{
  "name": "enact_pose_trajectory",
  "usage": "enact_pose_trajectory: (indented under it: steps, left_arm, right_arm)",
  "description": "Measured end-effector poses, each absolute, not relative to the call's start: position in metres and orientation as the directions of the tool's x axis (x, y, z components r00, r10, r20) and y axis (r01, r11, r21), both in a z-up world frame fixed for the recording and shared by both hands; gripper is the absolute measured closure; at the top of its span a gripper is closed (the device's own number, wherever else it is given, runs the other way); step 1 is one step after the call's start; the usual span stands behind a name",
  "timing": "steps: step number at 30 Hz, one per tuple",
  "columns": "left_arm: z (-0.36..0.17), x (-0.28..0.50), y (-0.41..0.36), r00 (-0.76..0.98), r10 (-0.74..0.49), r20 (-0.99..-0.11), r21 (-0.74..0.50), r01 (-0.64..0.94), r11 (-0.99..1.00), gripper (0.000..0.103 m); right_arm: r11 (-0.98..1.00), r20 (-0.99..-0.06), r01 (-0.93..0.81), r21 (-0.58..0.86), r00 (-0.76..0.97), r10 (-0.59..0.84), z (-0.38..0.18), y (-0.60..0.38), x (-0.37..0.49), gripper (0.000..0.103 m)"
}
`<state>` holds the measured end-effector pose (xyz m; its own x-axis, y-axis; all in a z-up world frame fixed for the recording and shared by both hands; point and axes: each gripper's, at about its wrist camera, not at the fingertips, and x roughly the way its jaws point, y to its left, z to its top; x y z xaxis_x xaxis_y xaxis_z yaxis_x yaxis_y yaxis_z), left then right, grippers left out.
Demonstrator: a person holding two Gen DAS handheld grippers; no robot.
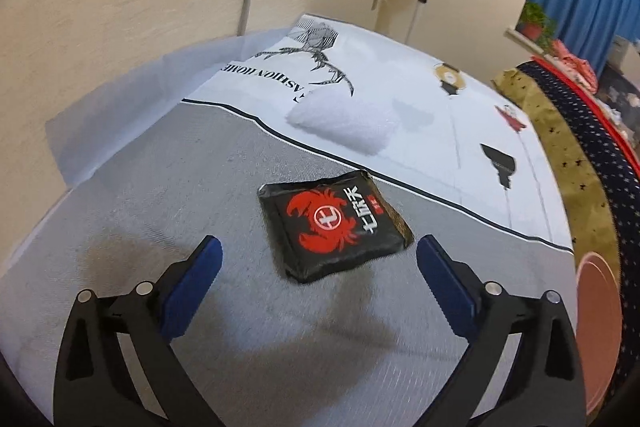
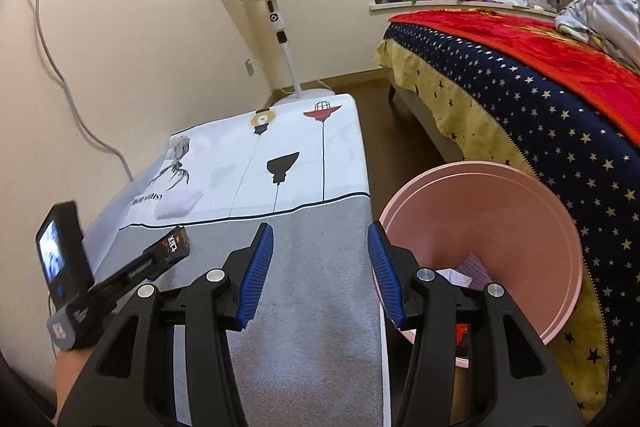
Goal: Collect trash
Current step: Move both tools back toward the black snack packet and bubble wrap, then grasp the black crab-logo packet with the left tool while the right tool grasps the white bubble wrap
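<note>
We take the pink bin [image 2: 520, 195] as our landmark; it stands on the floor between the counter [image 2: 320, 307] and the bed [image 2: 520, 75], touching or just beside the counter's right edge.

Starting farthest left of the bin, the left claw [image 1: 318, 251] is spread wide and grasps nothing. It hangs just short of the black packet [image 1: 334, 227], which lies flat on the counter's grey part, a red crab printed on top (its far edge looks torn or crumpled). From the right wrist view the same packet [image 2: 174, 245] sits well left of the bin, with the left tool reaching toward it.

Beyond the packet, farther from us and likewise left of the bin, a white wad [image 1: 344, 123] rests on the counter's white printed part.

The right claw [image 2: 320, 267] is released too, empty, hovering over the counter edge just beside the bin.

Inside the bin we see some white paper [image 2: 454, 275] and a lilac scrap, so we judge part of the collecting done. Two pieces appear left: the packet, which we judge is next, then the wad.
</note>
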<state>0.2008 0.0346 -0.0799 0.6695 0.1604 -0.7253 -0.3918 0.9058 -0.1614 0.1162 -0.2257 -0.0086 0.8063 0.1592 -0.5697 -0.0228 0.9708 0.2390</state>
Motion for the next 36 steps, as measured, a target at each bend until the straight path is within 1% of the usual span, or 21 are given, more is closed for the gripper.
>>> enact_pose_trajectory:
  steps: [6, 14, 21, 23, 25, 26, 28, 31, 32, 33, 35, 36]
  left_arm:
    - [-0.092, 0.225, 0.028, 0.601, 0.182, -0.778, -0.119, -0.426, 0.897, 0.008]
    - [-0.099, 0.243, 0.021, 0.555, 0.198, -0.808, -0.070, -0.423, 0.903, 0.008]
    - [-0.100, 0.246, 0.024, 0.532, 0.230, -0.815, -0.039, -0.446, 0.894, 0.009]
    - [-0.099, 0.243, 0.027, 0.533, 0.240, -0.812, -0.031, -0.449, 0.893, 0.016]
    - [-0.096, 0.239, 0.033, 0.538, 0.247, -0.806, -0.040, -0.466, 0.884, 0.028]
    - [-0.094, 0.236, 0.037, 0.547, 0.241, -0.802, -0.056, -0.471, 0.881, 0.030]
    - [-0.093, 0.234, 0.042, 0.559, 0.231, -0.796, -0.076, -0.472, 0.879, 0.041]
    - [-0.091, 0.225, 0.055, 0.587, 0.222, -0.778, -0.116, -0.483, 0.868, 0.052]
    - [-0.091, 0.222, 0.059, 0.596, 0.220, -0.772, -0.132, -0.489, 0.862, 0.057]
    - [-0.091, 0.219, 0.064, 0.602, 0.216, -0.769, -0.147, -0.494, 0.857, 0.066]
    - [-0.090, 0.215, 0.068, 0.616, 0.213, -0.759, -0.165, -0.498, 0.851, 0.075]
    - [-0.089, 0.212, 0.070, 0.624, 0.220, -0.750, -0.168, -0.502, 0.848, 0.084]
  right_arm:
    - [0.972, -0.587, -0.024, 0.234, 0.794, 0.161, -0.015, -0.225, 0.126, 0.054]
    - [0.975, -0.612, -0.045, 0.217, 0.772, 0.172, -0.026, -0.217, 0.135, 0.053]
    - [0.978, -0.634, -0.060, 0.198, 0.753, 0.175, -0.032, -0.209, 0.142, 0.054]
    - [0.979, -0.634, -0.064, 0.194, 0.753, 0.175, -0.031, -0.208, 0.143, 0.054]
    - [0.977, -0.635, -0.070, 0.199, 0.750, 0.184, -0.030, -0.205, 0.144, 0.054]
    - [0.977, -0.636, -0.075, 0.200, 0.749, 0.187, -0.029, -0.204, 0.145, 0.054]
    - [0.976, -0.640, -0.097, 0.195, 0.741, 0.202, -0.029, -0.197, 0.147, 0.054]
    - [0.971, -0.643, -0.136, 0.196, 0.730, 0.233, -0.027, -0.186, 0.153, 0.054]
    - [0.969, -0.643, -0.149, 0.198, 0.726, 0.243, -0.026, -0.183, 0.155, 0.054]
    - [0.965, -0.642, -0.168, 0.202, 0.721, 0.261, -0.024, -0.177, 0.158, 0.054]
    - [0.958, -0.638, -0.197, 0.210, 0.714, 0.287, -0.022, -0.169, 0.164, 0.054]
    - [0.952, -0.635, -0.215, 0.219, 0.709, 0.306, -0.020, -0.163, 0.170, 0.054]
